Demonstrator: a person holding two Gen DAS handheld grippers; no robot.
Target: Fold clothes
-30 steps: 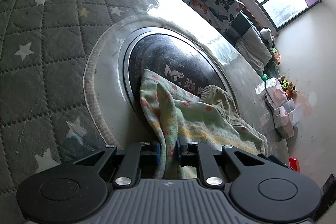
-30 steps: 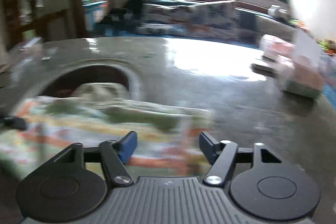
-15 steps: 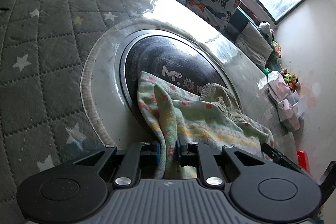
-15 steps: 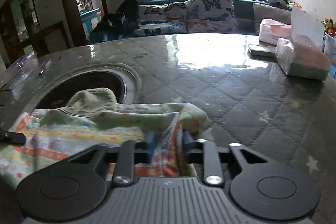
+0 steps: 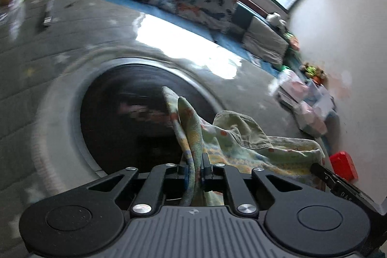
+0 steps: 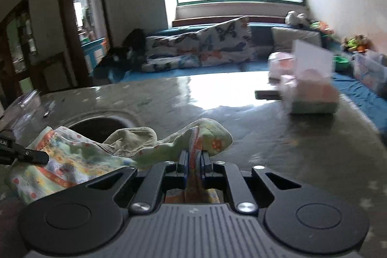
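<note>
A small patterned garment (image 5: 241,137), pale green and yellow with orange dots, lies partly over the table's dark round centre plate (image 5: 125,117). My left gripper (image 5: 193,166) pinches a fold of its edge, its jaws still closing on the cloth, and lifts it off the table. In the right wrist view the same garment (image 6: 72,161) stretches to the left, and my right gripper (image 6: 193,158) is shut on its other corner, raised above the table. Each gripper's tip shows in the other's view: the right gripper (image 5: 333,181) and the left gripper (image 6: 24,154).
The round table (image 6: 266,137) has a grey quilted star cover under a glossy sheet. A tissue box (image 6: 312,93) and packets stand at its far right. A red box (image 5: 343,165) lies beyond the table's edge. A sofa with butterfly cushions (image 6: 217,47) runs under the window.
My right gripper went from open to shut on the garment's corner. Both grippers have since risen with the cloth, pulling its edge up off the table.
</note>
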